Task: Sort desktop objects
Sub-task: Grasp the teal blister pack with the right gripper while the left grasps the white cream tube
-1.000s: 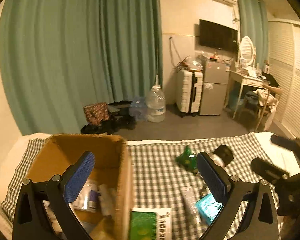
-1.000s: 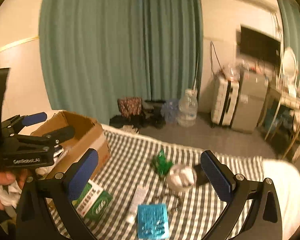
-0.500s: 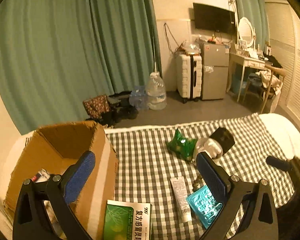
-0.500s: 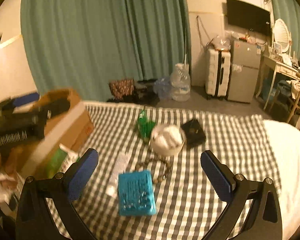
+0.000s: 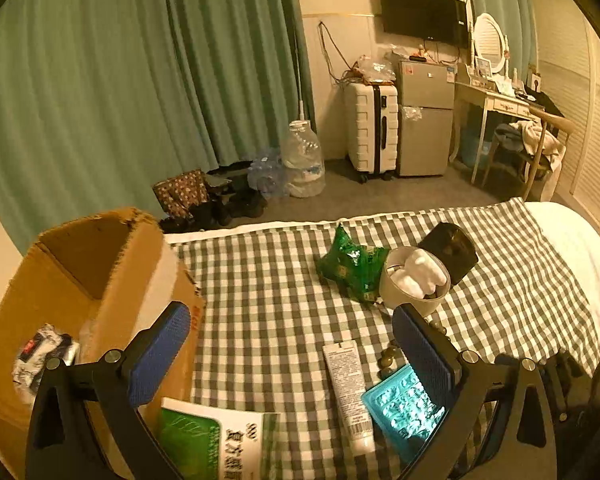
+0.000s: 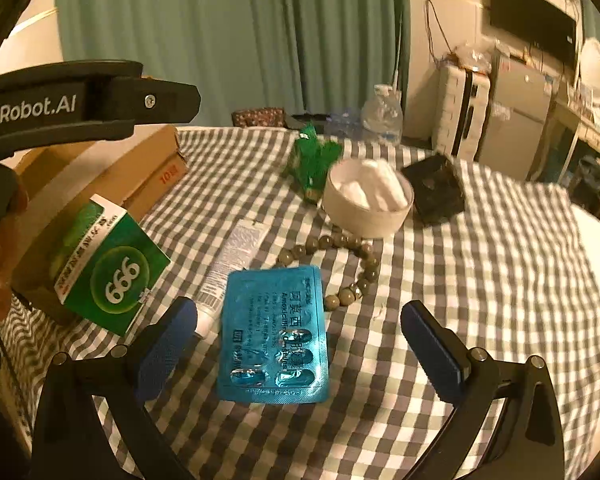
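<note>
A blue blister pack of pills (image 6: 274, 336) lies flat on the checked cloth, right between the fingers of my open right gripper (image 6: 300, 340); it also shows in the left wrist view (image 5: 404, 412). A white tube (image 6: 232, 264) lies to its left, a green "999" medicine box (image 6: 108, 264) beyond that. A bead bracelet (image 6: 352, 268), a white bowl of cotton (image 6: 368, 196), a green packet (image 6: 314, 160) and a black box (image 6: 436, 188) sit farther back. My left gripper (image 5: 288, 344) is open and empty, next to the cardboard box (image 5: 88, 280).
The cardboard box (image 6: 112, 172) at the left holds a few small items (image 5: 44, 356). The checked cloth (image 6: 480, 280) covers a table or bed; its far edge drops to the floor. Curtains, a suitcase, a water jug and a fridge stand beyond.
My right gripper has moved forward and down to the blister pack, which now fills the space between its fingers. My left gripper has drawn back from over the cardboard box to its right side.
</note>
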